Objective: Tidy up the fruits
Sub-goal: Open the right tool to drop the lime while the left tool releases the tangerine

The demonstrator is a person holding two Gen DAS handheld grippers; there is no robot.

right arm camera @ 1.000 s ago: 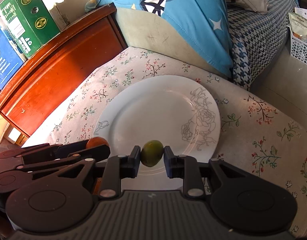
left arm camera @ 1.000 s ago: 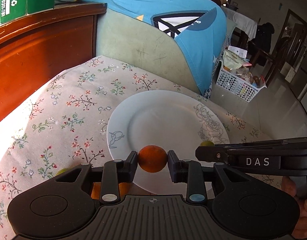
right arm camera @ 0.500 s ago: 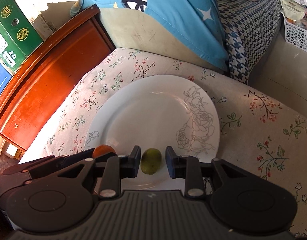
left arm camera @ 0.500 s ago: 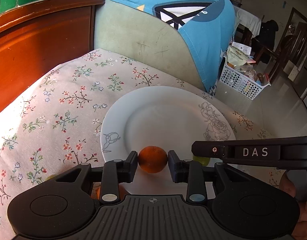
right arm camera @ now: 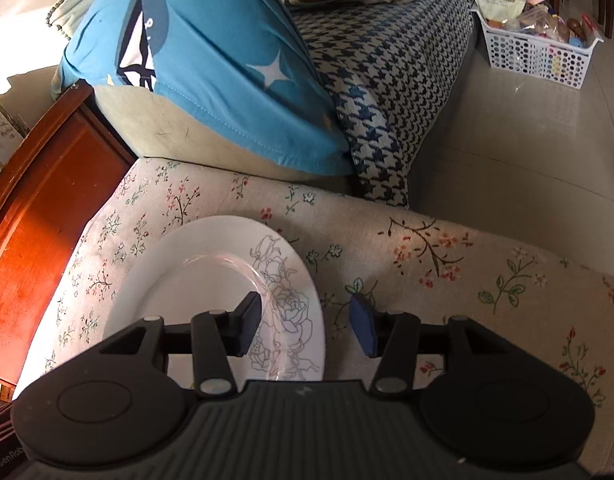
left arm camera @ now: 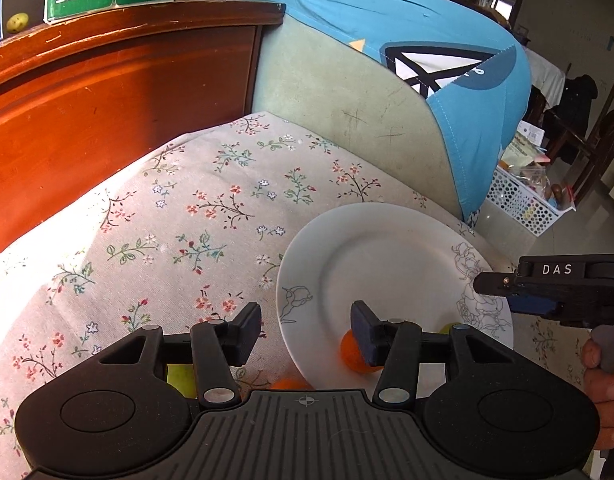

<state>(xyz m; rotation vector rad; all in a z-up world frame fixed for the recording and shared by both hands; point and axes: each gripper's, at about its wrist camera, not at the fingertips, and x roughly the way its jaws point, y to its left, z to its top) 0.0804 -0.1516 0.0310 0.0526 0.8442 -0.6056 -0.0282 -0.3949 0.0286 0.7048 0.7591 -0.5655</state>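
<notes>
Both tools (left arm camera: pixel 305 330) (right arm camera: pixel 305 328) agape over plate rim (left arm camera: pixel 291 320)

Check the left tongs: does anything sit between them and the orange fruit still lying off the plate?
Nothing visible blocks it. The left tongs are open and empty, and the off-plate orange fruit lies on the floral cloth just beneath them, beside the plate rim. The tongs' own body hides most of it.
</notes>
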